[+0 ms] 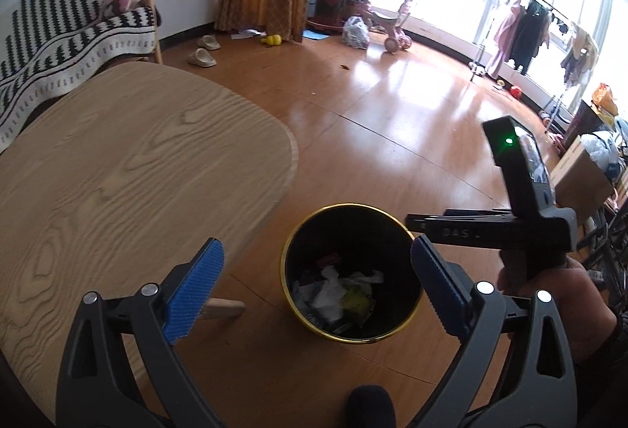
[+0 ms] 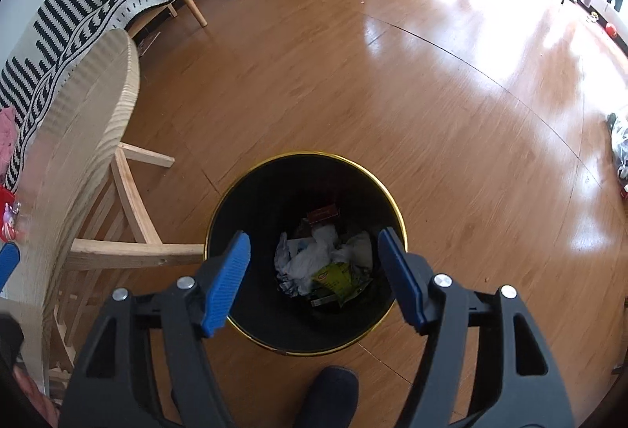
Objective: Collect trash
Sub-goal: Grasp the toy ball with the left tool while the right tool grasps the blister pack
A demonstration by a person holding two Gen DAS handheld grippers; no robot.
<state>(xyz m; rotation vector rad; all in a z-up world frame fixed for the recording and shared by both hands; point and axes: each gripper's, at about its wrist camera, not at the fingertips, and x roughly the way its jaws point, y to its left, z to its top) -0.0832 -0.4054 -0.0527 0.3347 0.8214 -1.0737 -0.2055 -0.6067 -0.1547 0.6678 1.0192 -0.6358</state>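
Bin (image 2: 251, 192) on floor beside table (image 2: 78, 121), trash (image 2: 325, 263) inside. Right gripper (image 2: 314, 278) over bin, jaws apart, empty. Left gripper (image 1: 314, 286) jaws wide, empty.

The counter (image 1: 117, 161) runs off the left edge. A dark shoe (image 2: 329, 394) is cut by the near edge. Print on the green wrapper (image 2: 339, 280) in the bin (image 2: 235, 200) is unreadable.
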